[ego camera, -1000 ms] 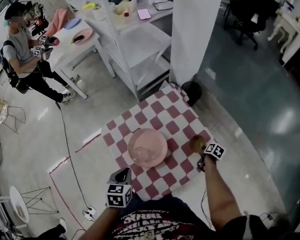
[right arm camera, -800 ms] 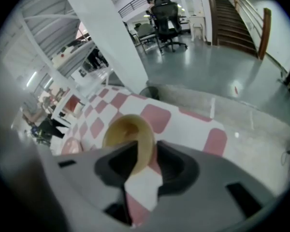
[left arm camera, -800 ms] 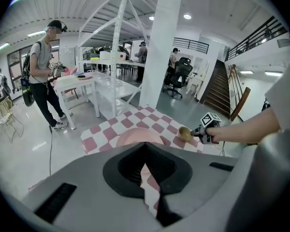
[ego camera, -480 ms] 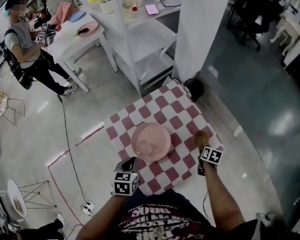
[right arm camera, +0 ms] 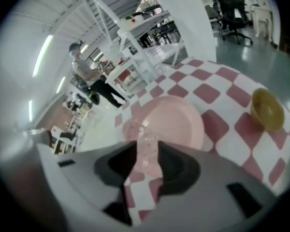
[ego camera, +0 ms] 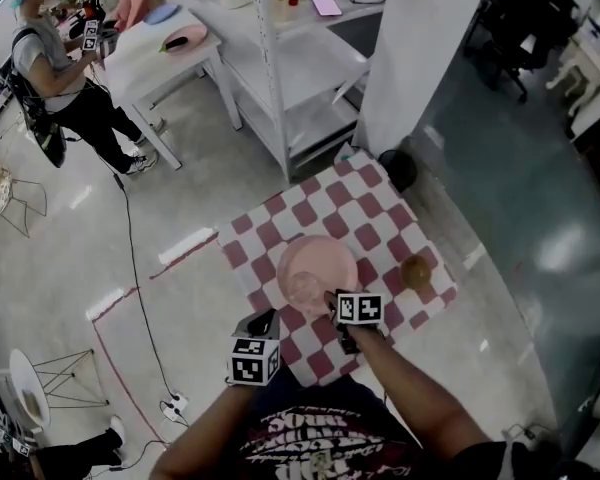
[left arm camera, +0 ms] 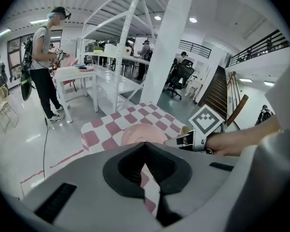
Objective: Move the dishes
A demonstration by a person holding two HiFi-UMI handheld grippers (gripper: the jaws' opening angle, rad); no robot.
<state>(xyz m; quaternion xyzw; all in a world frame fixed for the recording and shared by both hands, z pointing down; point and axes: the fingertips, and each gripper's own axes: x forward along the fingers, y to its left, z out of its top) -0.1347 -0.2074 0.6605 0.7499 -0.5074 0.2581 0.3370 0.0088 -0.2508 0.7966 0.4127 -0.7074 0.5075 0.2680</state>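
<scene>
A small table under a red-and-white checked cloth stands on a pale floor, seen from above. A pink plate lies at its middle, with a clear glass on the plate's near edge. A brown bowl sits alone on the cloth, apart from the plate, towards the person's right. The right gripper reaches in over the plate's near rim – its jaws have just been opening and stand wide apart, grasping nothing, with the glass showing through the gap just ahead of them. The left gripper hovers at the table's near edge, clenched and empty. Far off, a person stands beside a white table.
</scene>
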